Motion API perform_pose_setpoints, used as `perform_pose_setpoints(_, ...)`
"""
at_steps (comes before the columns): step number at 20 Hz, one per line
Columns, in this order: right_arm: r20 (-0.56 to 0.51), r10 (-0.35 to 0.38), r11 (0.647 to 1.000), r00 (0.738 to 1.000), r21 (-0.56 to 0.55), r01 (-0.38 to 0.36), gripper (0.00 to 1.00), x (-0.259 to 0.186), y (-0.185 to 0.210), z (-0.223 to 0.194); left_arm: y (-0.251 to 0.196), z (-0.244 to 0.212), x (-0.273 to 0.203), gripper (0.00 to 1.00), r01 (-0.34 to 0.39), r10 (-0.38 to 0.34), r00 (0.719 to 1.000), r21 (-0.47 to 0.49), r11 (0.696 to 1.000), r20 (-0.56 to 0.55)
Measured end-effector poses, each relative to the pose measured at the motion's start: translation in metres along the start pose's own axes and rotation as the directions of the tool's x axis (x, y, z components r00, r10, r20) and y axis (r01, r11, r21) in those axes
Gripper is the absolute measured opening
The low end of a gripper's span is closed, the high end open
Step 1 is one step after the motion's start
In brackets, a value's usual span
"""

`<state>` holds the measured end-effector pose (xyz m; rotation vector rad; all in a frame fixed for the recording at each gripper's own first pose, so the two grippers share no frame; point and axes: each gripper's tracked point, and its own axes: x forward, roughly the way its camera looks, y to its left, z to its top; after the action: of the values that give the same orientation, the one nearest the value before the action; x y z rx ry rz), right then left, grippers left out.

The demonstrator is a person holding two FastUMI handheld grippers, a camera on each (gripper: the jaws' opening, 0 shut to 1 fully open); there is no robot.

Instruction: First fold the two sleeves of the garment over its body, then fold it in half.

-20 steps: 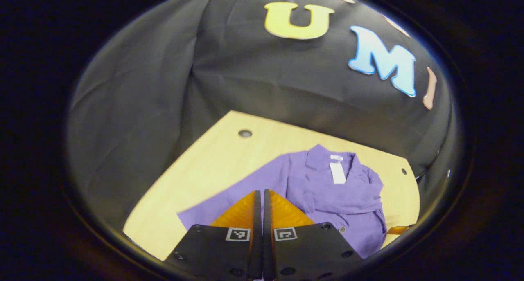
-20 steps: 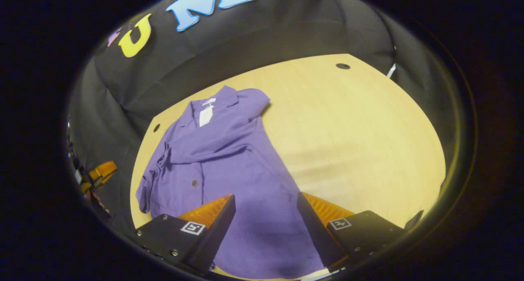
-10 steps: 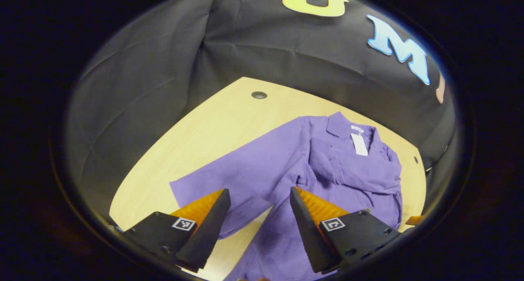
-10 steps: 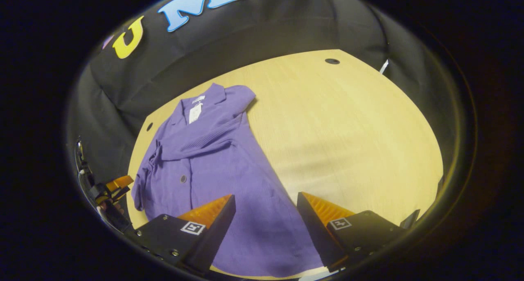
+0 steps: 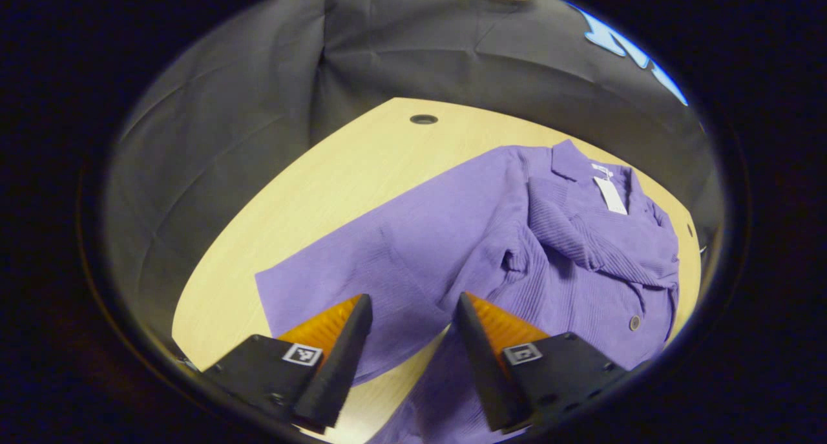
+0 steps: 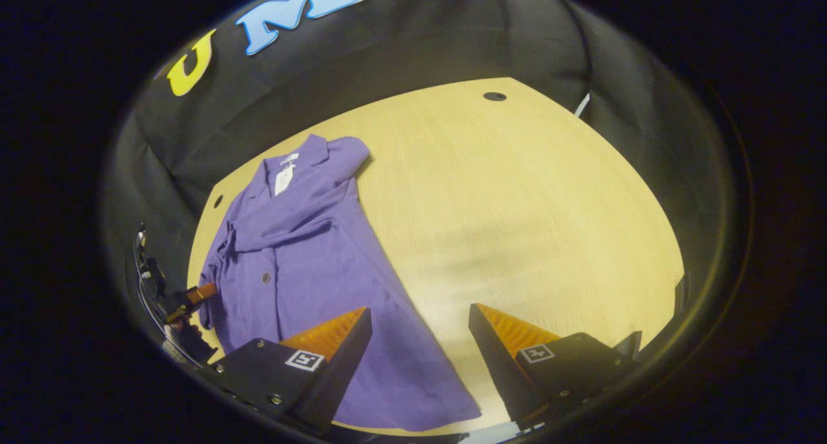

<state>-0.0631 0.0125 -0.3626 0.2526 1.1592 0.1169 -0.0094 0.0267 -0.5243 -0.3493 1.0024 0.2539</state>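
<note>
A second ago the left tongs [image 5: 410, 327] were pressed together on purple cloth; now they stand spread with nothing between them, hanging above the near part of the shirt [image 5: 517, 256], and the shirt sits larger and higher in the left gripper view; the right tongs [image 6: 420, 340] were spread then and are spread now, with the shirt slid further to the left in their view.

The one purple shirt lies flat on the table [image 6: 517, 192], on its left part; its long axis runs from near to far, collar [image 6: 291, 163] and white tag [image 6: 282, 179] at the far end, hem [image 6: 413, 392] at the near end by the right tongs; one sleeve [image 6: 297, 221] is folded across the chest; the other sleeve [image 5: 362, 263] is stretched out to the left over the bare wood in the left gripper view; two buttons show down the front.

In the right gripper view the left tongs [image 6: 187, 296] sit at the far left edge beside the shirt; two round holes [image 6: 494, 96] mark the far table corners.
</note>
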Motion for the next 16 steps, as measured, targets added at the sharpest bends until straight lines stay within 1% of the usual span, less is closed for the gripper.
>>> perform_pose_setpoints(2,-0.002,0.0,1.0,1.0,0.004,0.0,0.94,0.0,0.0,0.001,0.01,0.002,0.002,0.51,-0.032,0.032,0.999,0.005,0.999,0.003)
perform_pose_setpoints(3,-0.005,0.002,1.0,1.0,0.0,-0.002,0.94,0.0,0.002,0.001,0.01,0.005,0.003,0.38,-0.031,0.031,0.999,0.003,1.0,0.015)
perform_pose_setpoints(5,-0.007,0.008,1.0,1.0,-0.01,-0.008,0.94,0.002,0.005,0.001,0.008,0.004,0.002,0.19,-0.033,0.033,0.999,0.019,0.999,0.008)
perform_pose_setpoints(6,-0.009,0.011,1.0,1.0,-0.014,-0.011,0.94,0.002,0.007,0.0,0.008,0.004,0.001,0.21,-0.037,0.037,0.999,0.036,0.999,0.004)
perform_pose_setpoints(7,-0.014,0.012,1.0,1.0,-0.018,-0.012,0.94,0.004,0.009,-0.002,0.008,0.009,-0.004,0.2,-0.039,0.038,0.999,0.047,0.998,0.018)
perform_pose_setpoints(9,-0.024,0.015,1.0,1.0,-0.025,-0.015,0.94,0.007,0.012,-0.005,0.006,0.028,-0.02,0.19,-0.03,0.025,0.996,0.069,0.997,0.082)
perform_pose_setpoints(10,-0.03,0.02,0.999,0.999,-0.026,-0.021,0.94,0.009,0.015,-0.007,0.004,0.035,-0.03,0.21,-0.026,0.015,0.994,0.095,0.995,0.111)
perform_pose_setpoints(11,-0.034,0.025,0.999,0.999,-0.027,-0.025,0.94,0.009,0.016,-0.009,0.002,0.044,-0.039,0.19,-0.024,0.006,0.99,0.128,0.992,0.139)
perform_pose_setpoints(16,-0.05,0.053,0.998,0.997,-0.029,-0.055,0.94,0.016,0.027,-0.012,-0.021,0.093,-0.073,0.19,-0.016,-0.043,0.967,0.229,0.973,0.253)
